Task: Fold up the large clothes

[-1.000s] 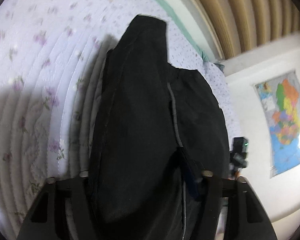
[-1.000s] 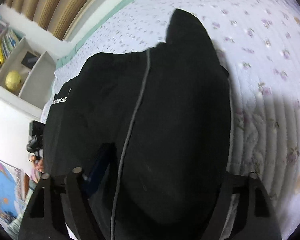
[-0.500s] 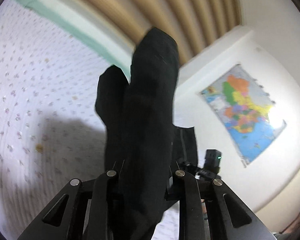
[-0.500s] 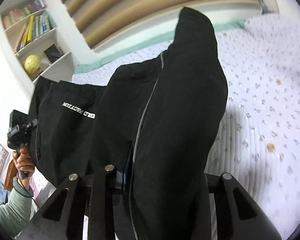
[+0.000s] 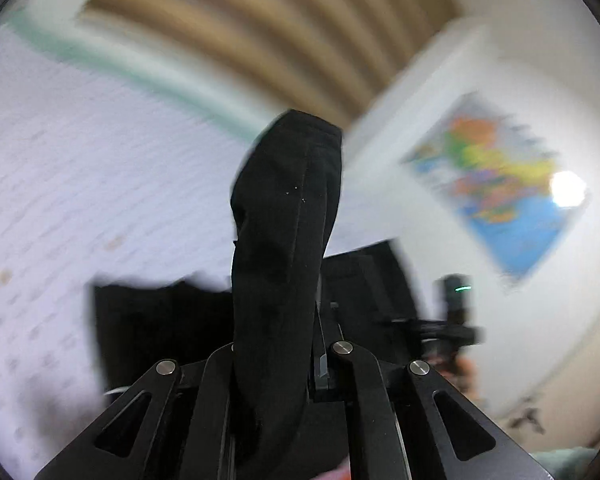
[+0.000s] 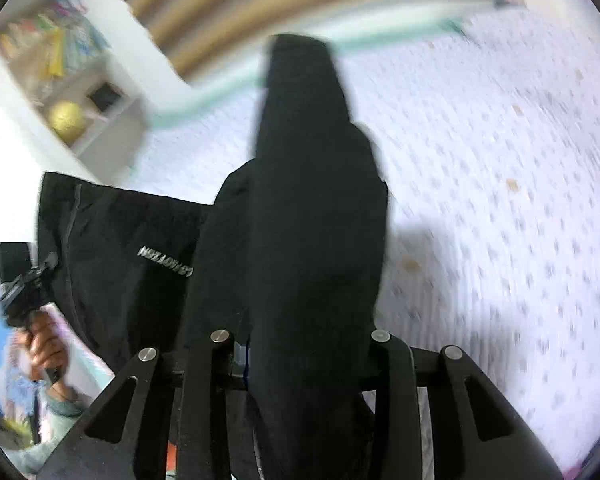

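A large black garment is held up over a bed with a white floral quilt. My left gripper is shut on a bunched fold of it, which stands up between the fingers. My right gripper is shut on another bunched fold of the black garment. The rest of the cloth hangs between the two grippers, with white lettering showing in the right wrist view. The fingertips are hidden by the cloth.
The quilt has a green edge against a tan ribbed headboard. A wall map hangs on the right. A white bookshelf holds books and a yellow ball. The other hand-held gripper shows at the left.
Both grippers have lifted and tilted up with the garment, from low over the quilt to high above it. The cloth now hangs between them and the views are blurred by motion.
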`<action>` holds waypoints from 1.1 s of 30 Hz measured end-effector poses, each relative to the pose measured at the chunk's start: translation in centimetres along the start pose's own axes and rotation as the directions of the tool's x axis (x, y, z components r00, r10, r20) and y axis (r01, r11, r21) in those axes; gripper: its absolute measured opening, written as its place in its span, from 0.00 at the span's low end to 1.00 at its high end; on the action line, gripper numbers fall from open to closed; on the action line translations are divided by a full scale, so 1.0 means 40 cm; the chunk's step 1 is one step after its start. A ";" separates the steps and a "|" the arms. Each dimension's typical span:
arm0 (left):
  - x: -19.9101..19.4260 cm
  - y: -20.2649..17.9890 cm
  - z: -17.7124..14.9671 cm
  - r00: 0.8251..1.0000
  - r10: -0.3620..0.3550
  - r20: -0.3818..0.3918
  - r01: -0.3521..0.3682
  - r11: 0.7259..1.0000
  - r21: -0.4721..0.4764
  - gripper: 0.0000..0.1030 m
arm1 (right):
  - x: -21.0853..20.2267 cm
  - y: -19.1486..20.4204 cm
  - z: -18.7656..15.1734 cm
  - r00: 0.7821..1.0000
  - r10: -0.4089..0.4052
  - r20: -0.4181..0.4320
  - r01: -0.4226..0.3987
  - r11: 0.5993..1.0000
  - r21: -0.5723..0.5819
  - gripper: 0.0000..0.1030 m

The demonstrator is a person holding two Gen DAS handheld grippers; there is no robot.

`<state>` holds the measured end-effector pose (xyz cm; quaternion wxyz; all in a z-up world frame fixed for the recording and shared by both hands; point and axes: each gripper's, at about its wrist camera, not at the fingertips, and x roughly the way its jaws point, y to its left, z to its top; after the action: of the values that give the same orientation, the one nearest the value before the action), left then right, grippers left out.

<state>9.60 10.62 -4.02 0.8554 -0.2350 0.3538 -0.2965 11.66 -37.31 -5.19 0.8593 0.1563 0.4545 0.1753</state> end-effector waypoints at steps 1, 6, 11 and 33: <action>0.020 0.043 -0.008 0.998 0.067 -0.005 -0.067 0.997 -0.032 0.09 | 0.045 -0.016 -0.015 0.996 -0.074 -0.040 0.075 0.997 0.011 0.36; 0.121 0.386 -0.077 0.977 0.094 -0.190 -0.157 0.924 -0.350 0.28 | 0.141 -0.181 -0.070 0.979 -0.184 -0.088 0.193 0.976 0.102 0.52; 0.079 0.469 -0.111 0.993 -0.029 -0.119 -0.032 0.875 -0.482 0.45 | 0.095 -0.341 -0.119 0.998 -0.044 -0.038 0.053 0.955 0.293 0.69; 0.200 0.079 -0.162 0.834 0.505 -0.222 -0.490 0.863 0.120 0.50 | 0.212 0.141 -0.200 0.934 -0.351 -0.060 0.347 0.935 -0.067 0.69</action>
<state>10.45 6.25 -13.83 0.8589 -0.0717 0.4970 -0.1008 8.55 -27.65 -13.24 0.8639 0.0427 0.5004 0.0379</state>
